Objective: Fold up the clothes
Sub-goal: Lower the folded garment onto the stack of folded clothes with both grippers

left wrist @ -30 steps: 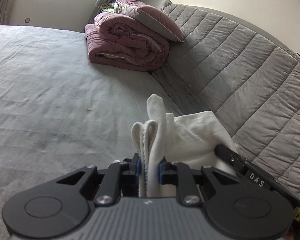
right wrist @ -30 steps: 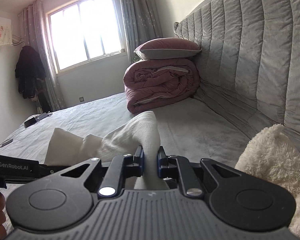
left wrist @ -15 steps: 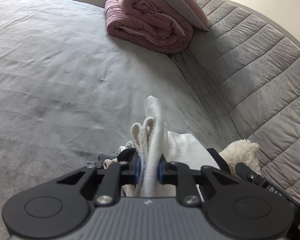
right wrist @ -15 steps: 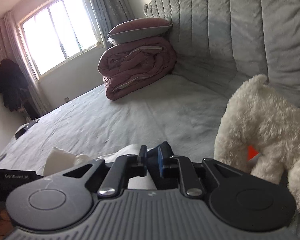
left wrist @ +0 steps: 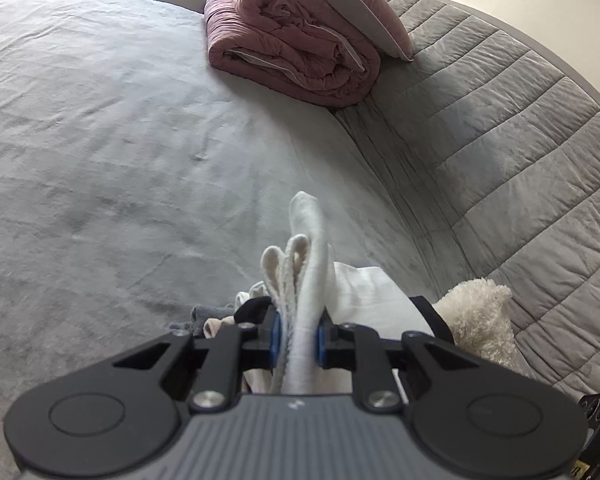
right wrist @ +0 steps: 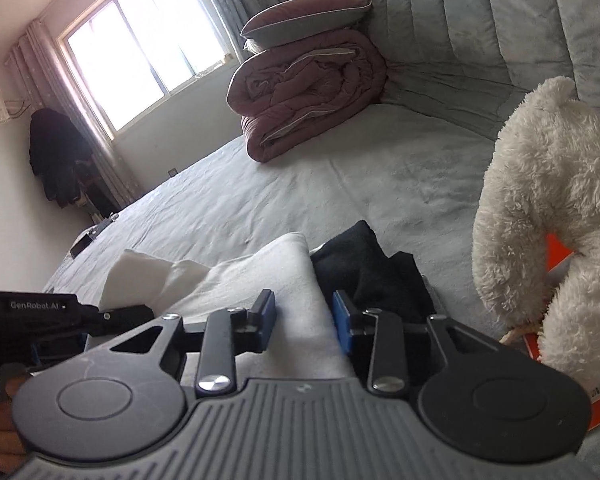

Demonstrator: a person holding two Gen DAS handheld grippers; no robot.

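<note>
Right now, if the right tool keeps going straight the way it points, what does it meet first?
Probably the folded white cloth, already lying between the right tool's opening jaws; the black garment sits just beside it, though depth is unclear.

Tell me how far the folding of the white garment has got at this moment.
Done: the white garment lies in flat layers on the bed, beside dark clothes.
In hand: the left gripper pinches its bunched folded edges. The right gripper is opening, pads clear of the cloth between them.
Left: the left must let go. Whether other pieces need folding cannot be told.
</note>
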